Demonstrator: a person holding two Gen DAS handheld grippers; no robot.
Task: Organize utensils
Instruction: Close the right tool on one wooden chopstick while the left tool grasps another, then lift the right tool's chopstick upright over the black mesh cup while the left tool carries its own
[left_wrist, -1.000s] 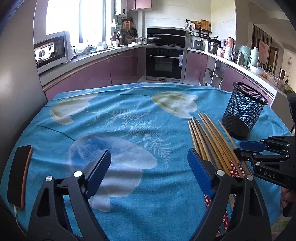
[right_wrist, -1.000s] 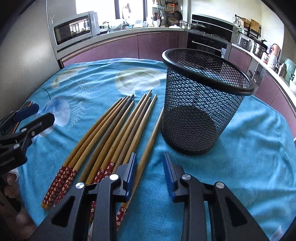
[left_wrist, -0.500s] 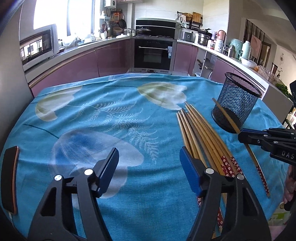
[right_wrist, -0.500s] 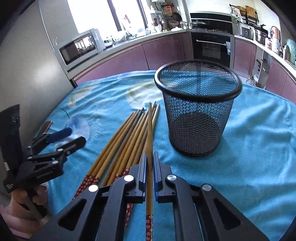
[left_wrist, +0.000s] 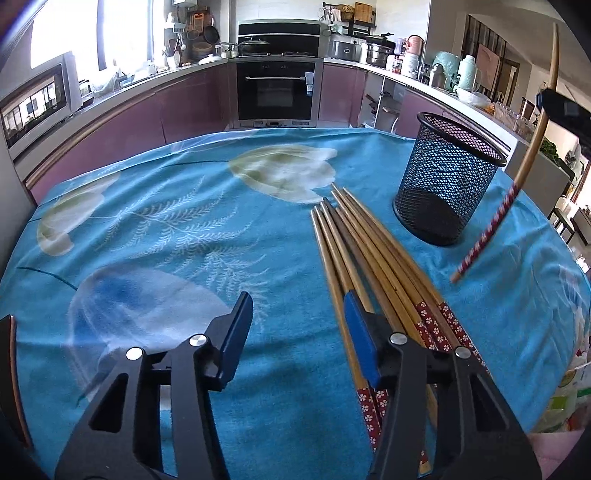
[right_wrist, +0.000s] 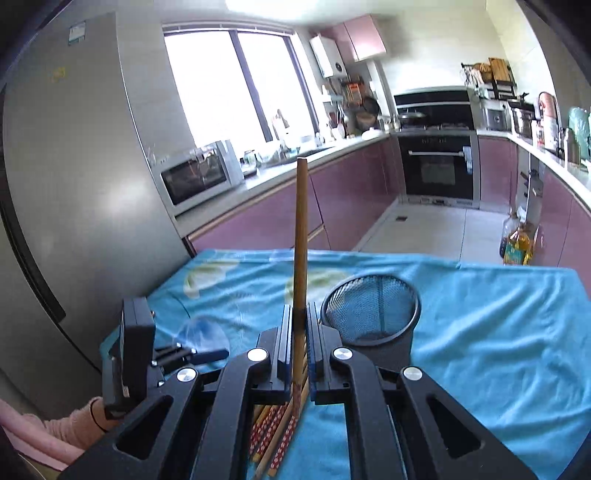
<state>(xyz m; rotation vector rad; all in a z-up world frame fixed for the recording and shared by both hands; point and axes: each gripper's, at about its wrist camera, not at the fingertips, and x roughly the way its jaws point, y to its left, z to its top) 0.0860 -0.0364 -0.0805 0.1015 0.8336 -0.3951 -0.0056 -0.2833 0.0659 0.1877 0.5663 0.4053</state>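
A bundle of wooden chopsticks with red flowered ends lies on the blue tablecloth, left of a black mesh holder. My left gripper hangs low over the bundle's near left edge. Its jaws are closing, its right finger covers the leftmost sticks, and only cloth shows between the pads. My right gripper is shut on one chopstick, held in the air with its tip pointing up, above the bundle and left of the holder. That lifted chopstick slants at the right of the left wrist view.
The table's right edge drops off just past the holder. A dark flat object lies at the table's near left. A fridge stands to the left, purple kitchen counters and an oven behind. A pink sleeve shows at lower left.
The right gripper shut on one chopstick beside the holder and raised it off the table, tip swinging upward. The left gripper crept toward the bundle while its jaws narrowed.
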